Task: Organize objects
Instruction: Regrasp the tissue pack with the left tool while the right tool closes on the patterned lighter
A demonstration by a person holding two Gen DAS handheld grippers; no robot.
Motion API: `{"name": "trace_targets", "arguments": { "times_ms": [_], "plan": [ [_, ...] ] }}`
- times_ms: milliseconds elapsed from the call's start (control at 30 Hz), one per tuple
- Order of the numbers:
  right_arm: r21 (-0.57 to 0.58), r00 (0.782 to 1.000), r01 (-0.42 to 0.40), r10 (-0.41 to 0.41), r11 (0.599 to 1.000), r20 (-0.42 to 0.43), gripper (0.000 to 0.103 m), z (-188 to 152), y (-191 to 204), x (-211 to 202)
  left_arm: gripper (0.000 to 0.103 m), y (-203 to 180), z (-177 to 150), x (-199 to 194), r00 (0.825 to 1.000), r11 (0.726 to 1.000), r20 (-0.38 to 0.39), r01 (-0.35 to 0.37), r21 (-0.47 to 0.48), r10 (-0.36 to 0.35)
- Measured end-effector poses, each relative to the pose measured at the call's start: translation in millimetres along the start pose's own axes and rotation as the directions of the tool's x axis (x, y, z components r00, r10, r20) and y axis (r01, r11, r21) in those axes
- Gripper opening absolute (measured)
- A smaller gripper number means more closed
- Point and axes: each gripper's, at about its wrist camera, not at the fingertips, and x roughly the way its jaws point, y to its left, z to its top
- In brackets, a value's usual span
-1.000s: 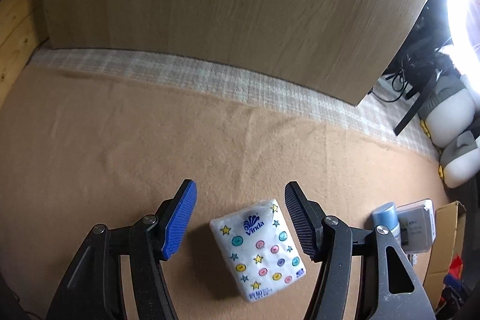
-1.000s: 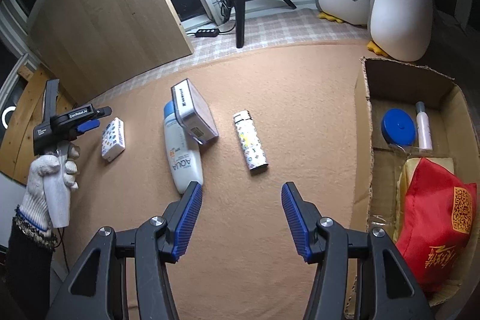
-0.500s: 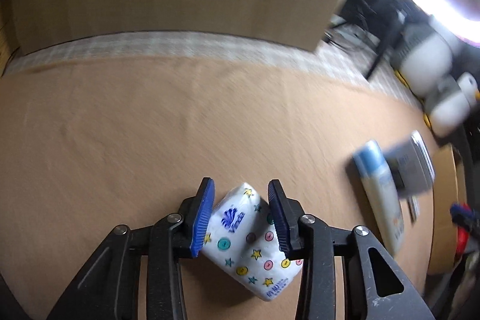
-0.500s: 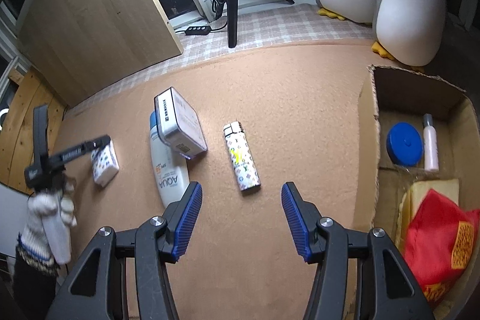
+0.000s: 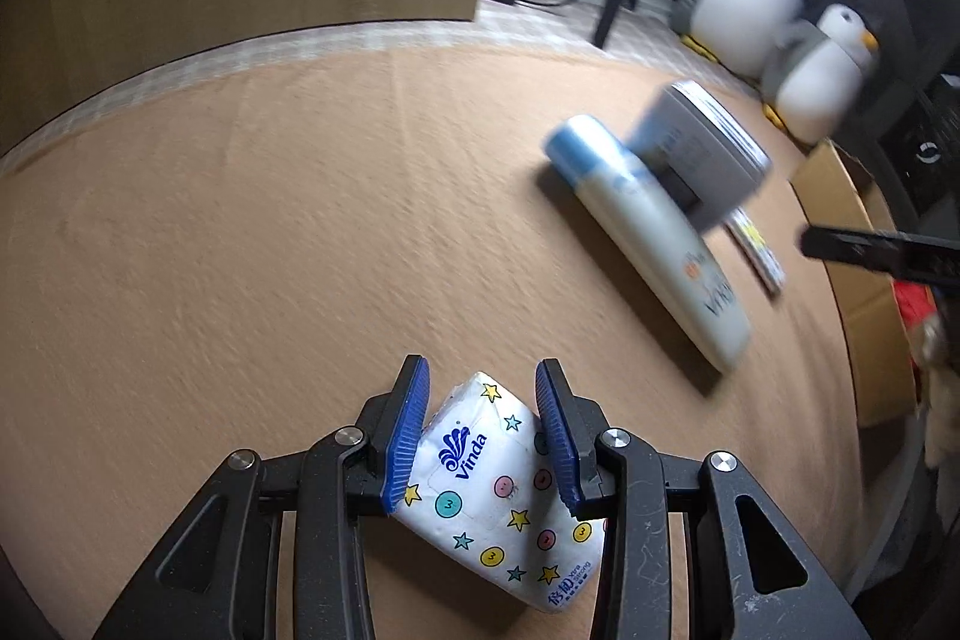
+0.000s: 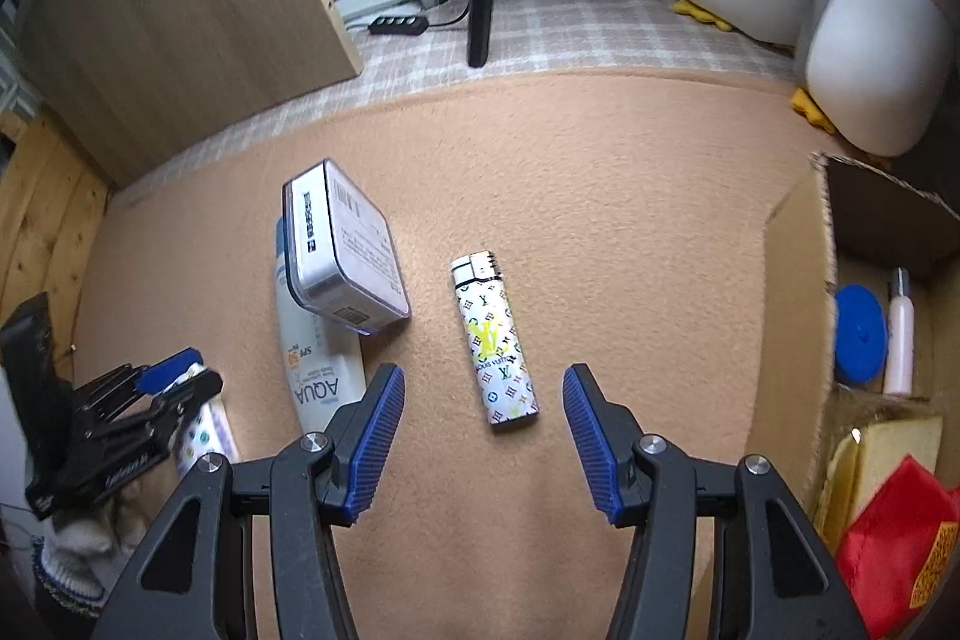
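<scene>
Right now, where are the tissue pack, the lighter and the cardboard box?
tissue pack (image 5: 480, 466): left wrist view, on its printed front by the logo.
lighter (image 6: 495, 340): right wrist view, on the patterned body.
cardboard box (image 6: 792, 280): right wrist view, on its near side wall.

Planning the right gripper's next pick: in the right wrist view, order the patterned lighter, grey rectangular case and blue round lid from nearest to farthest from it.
1. Patterned lighter, just ahead of the right gripper, between its open fingers.
2. Grey rectangular case, ahead-left, resting on the white tube.
3. Blue round lid, far right, inside the cardboard box.
</scene>
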Motion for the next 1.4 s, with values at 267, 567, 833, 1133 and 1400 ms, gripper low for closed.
{"name": "trace_targets", "arguments": {
  "times_ms": [267, 567, 833, 1133, 1400],
  "plan": [
    [-0.046, 0.999, 0.045, -0.046, 0.998, -0.024, 0.051, 6, -4, 22, 0.074, -1, -8, -36, 0.997, 0.997, 0.061, -0.035, -0.069, 0.039],
    [-0.055, 0.997, 0.049, -0.052, 0.997, -0.051, 0.051, 11, -13, 37, 0.082, 18, -32, -42, 1.000, 0.965, -0.016, 0.012, -0.263, -0.017],
    [-0.059, 0.997, 0.037, -0.041, 0.998, -0.058, 0.051, 13, -18, 41, 0.082, 0, -28, -24, 0.999, 0.970, -0.047, 0.009, -0.243, -0.021],
    [-0.078, 0.997, 0.046, -0.050, 0.996, -0.058, 0.051, 16, -16, 42, 0.082, -31, -14, -9, 0.996, 0.990, -0.066, -0.063, -0.124, 0.055],
    [-0.125, 0.994, 0.088, -0.095, 0.988, -0.050, 0.037, 16, -10, 43, 0.062, -31, -22, -6, 0.991, 0.992, -0.093, -0.103, -0.065, 0.097]
  ]
}}
